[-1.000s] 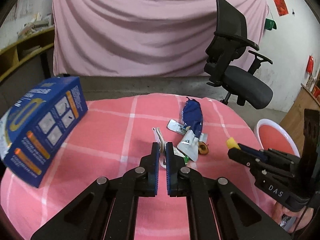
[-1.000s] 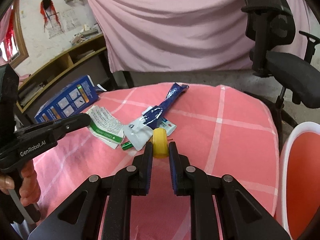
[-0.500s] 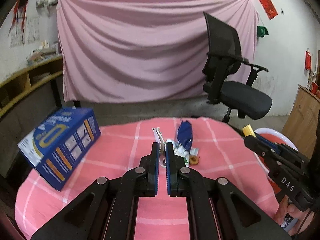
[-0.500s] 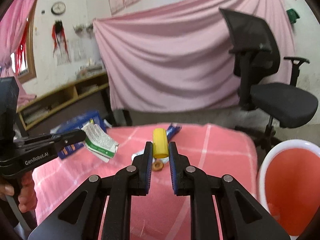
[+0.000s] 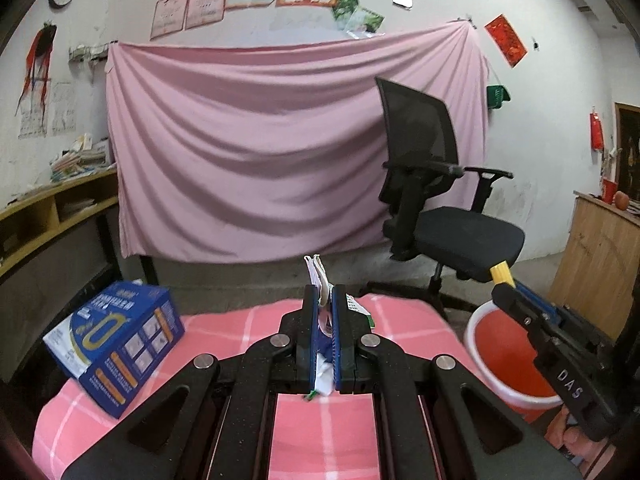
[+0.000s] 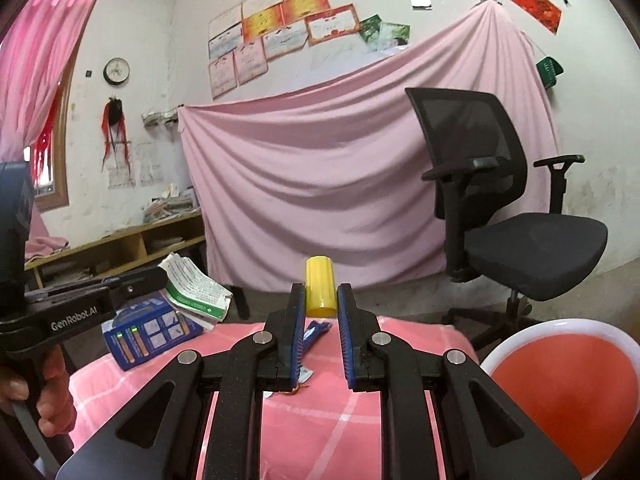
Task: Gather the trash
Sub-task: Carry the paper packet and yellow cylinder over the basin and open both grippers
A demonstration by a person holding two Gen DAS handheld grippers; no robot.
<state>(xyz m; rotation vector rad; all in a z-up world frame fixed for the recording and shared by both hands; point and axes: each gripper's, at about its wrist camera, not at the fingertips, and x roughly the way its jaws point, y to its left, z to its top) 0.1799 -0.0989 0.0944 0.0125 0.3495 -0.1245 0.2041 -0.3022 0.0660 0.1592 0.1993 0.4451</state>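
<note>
Two tools, one per hand, both raised above one round worktop under a pink checked cloth. Left tool clamped on one folded white-and-green paper packet, its top edge poking up past the fingertips; from the right wrist view, same packet seen fanned out at the end of the left tool, held in the air over the blue box. Right tool clamped on one small yellow cylinder, upright between the blue-padded fingers; from the left wrist view, same cylinder at the tip of the right tool, hanging above the near rim of the bin. One bin: a white-rimmed bucket with red inside, standing just beside the worktop's right edge. Left on the worktop: one blue carton with printed panels near the left edge, one blue wrapper lying near the middle, one small white scrap and one brownish ring-shaped bit just under the right tool's fingers. Behind: one black mesh office chair, one pink sheet hung on the wall, one wooden shelf along the left.
</note>
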